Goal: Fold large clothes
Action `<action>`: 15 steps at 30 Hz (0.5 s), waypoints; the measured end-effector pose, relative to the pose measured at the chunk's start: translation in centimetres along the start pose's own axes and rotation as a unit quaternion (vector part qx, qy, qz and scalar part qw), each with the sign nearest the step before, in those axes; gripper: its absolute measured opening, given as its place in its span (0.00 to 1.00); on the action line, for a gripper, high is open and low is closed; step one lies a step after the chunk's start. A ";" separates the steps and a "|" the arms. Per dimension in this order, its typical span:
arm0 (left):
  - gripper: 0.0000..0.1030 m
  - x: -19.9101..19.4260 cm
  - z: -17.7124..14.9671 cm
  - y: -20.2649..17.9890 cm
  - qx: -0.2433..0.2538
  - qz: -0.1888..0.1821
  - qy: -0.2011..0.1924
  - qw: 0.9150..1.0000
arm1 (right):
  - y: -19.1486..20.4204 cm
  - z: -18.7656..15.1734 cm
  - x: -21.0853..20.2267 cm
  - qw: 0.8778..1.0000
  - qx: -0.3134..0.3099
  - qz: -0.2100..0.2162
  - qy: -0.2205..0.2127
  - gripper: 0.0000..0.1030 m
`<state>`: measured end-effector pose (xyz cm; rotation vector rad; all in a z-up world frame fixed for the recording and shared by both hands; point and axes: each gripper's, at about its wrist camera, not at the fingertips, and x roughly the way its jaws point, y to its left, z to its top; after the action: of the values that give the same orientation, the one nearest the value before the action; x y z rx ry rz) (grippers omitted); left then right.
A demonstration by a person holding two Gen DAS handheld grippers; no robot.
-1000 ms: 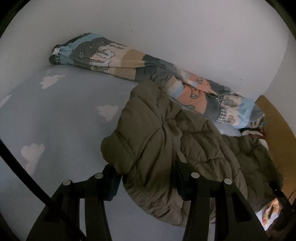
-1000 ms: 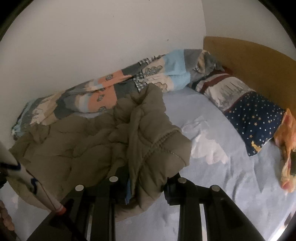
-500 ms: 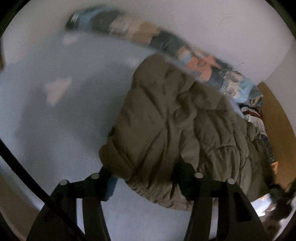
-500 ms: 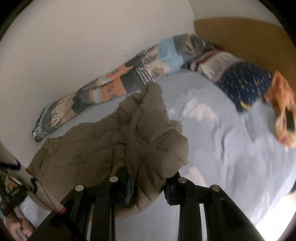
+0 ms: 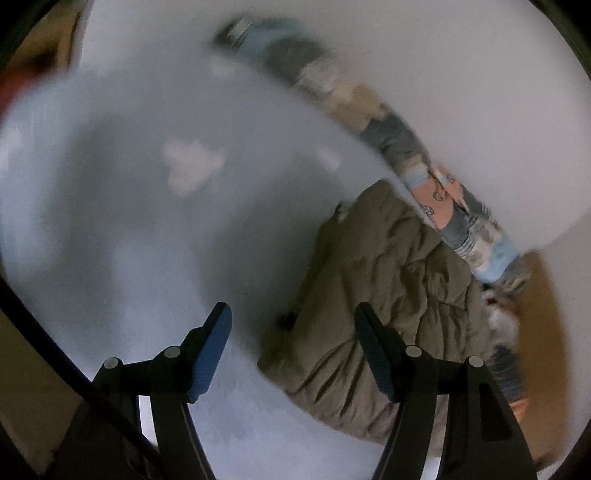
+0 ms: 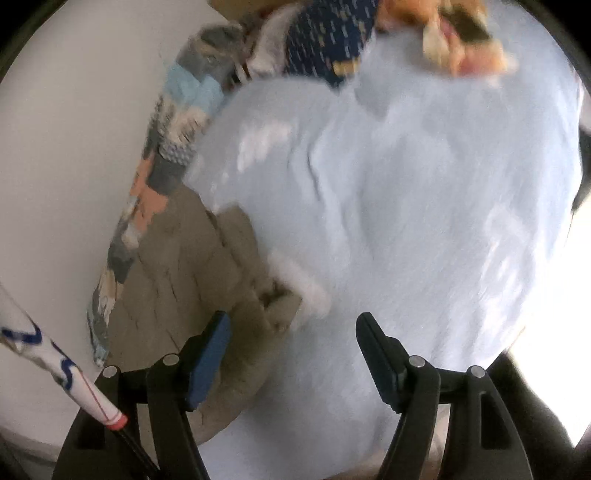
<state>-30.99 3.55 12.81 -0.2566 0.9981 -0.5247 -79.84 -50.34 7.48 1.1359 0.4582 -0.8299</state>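
Both shots are pretty smeared, but here's what's showing. The olive puffer jacket (image 5: 388, 295) is lying in a crumpled heap on the bed (image 5: 147, 240), on the light blue sheet with white cloud prints, right up against the rolled patchwork blanket (image 5: 454, 218) that's running along the white wall (image 5: 461, 92).

The left tongs (image 5: 291, 325) are standing spread wide, having just been opening, with nothing pinched; the jacket's edge is sitting partly in the gap, but the blue pads (image 5: 210, 354) aren't pressing on it.

The right tongs (image 6: 291, 328) are spread wide too, also just opened, and are hanging over bare sheet with the jacket's corner (image 6: 221, 280) poking in behind the left-hand finger. A star-print pillow (image 6: 328, 33) and something orange (image 6: 461, 40) are sitting at the far end of the bed.
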 end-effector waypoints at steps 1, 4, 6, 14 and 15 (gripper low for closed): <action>0.66 -0.3 -0.5 -2.2 0.047 0.006 -0.014 0.999 | 1.2 -0.1 -0.7 0.999 -0.030 -0.001 -0.017 0.70; 0.66 0.0 -3.1 -9.1 0.178 0.001 -0.033 0.983 | 6.2 -2.1 -1.7 0.987 -0.152 -0.007 -0.047 0.65; 0.67 0.5 -5.4 -12.7 0.252 -0.003 -0.043 0.967 | 9.4 -4.3 -1.1 0.976 -0.215 0.009 -0.039 0.56; 0.71 7.4 -11.8 -21.0 0.387 0.029 -0.006 0.922 | 16.8 -10.9 6.4 0.936 -0.350 -0.027 0.012 0.49; 0.75 8.3 -11.8 -20.9 0.384 0.038 0.003 0.923 | 17.1 -11.3 7.7 0.932 -0.359 -0.038 0.022 0.49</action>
<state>-43.78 -18.21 9.72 0.4851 0.7373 -0.8039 -60.85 -39.50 8.17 0.4588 0.7698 -0.6186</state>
